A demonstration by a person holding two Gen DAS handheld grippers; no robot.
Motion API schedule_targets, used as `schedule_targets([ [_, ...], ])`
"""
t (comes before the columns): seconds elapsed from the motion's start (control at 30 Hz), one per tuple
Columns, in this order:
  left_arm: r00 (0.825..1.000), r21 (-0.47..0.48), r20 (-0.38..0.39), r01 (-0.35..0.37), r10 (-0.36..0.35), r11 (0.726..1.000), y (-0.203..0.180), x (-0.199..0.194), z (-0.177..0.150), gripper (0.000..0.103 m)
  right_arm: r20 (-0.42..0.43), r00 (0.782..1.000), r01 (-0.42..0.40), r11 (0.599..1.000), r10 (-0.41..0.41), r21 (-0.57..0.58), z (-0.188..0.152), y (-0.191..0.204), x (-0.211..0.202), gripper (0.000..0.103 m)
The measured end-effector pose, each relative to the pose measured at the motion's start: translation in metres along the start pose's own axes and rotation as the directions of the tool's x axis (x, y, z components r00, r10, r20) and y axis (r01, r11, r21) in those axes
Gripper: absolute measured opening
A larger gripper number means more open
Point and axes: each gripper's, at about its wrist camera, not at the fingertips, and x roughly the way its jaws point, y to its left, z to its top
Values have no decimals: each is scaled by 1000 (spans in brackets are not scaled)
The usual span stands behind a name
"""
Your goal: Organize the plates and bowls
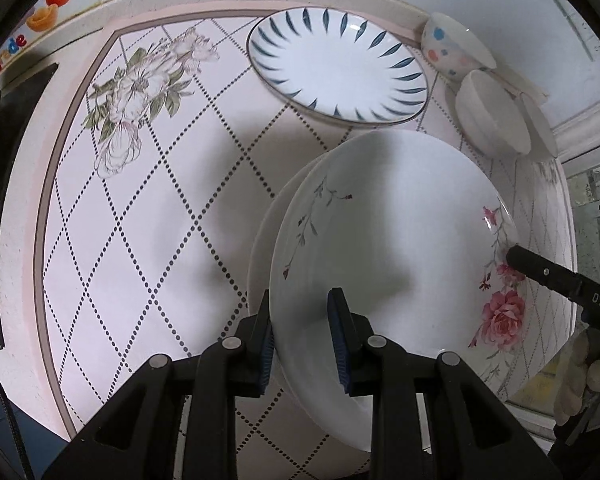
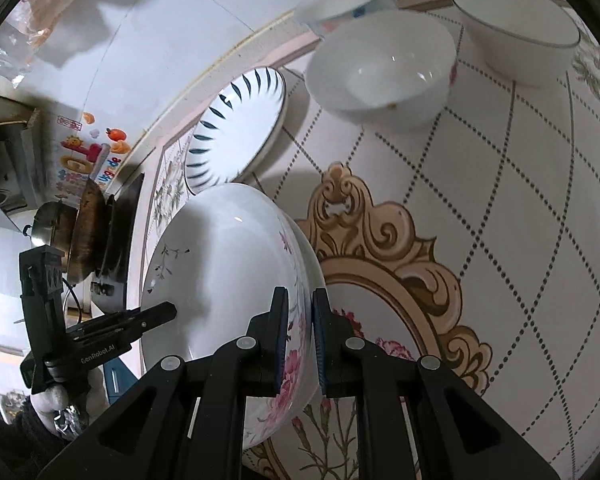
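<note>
A white deep plate with pink roses (image 1: 392,232) hangs above the table, held at both rims. My left gripper (image 1: 302,336) straddles its near rim, jaws wider than the rim. My right gripper (image 2: 300,338) is shut on the opposite rose-painted rim (image 2: 296,364); its finger (image 1: 540,268) shows in the left wrist view. Another white plate edge (image 1: 260,248) shows under it. A blue-leaf plate (image 1: 336,64) lies behind. The left gripper's fingers (image 2: 148,318) show in the right wrist view.
Three white bowls stand at the back: a dotted one (image 1: 452,46), a plain one (image 1: 492,116), and one with a dark rim (image 2: 516,28). The flowered tablecloth (image 1: 140,240) covers the table. A pot and pans (image 2: 92,236) sit beyond the table's left end.
</note>
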Motion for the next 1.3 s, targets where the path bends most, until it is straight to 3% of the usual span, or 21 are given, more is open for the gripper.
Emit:
schedule_targets([
  [0.5, 1000, -29, -24, 11, -12, 1000, 7, 8, 2, 23, -5, 1000, 23, 1000, -23, -19, 1, 4, 8, 14],
  [0.8, 999, 18, -42, 1, 0, 1000, 0, 14, 4, 23, 7, 1000, 23, 1000, -23, 6, -1, -4, 2, 14],
  [1.3, 991, 67, -109, -65, 72, 996, -10, 10, 19, 23, -23, 997, 80, 996, -80, 23, 0, 3, 7, 14],
])
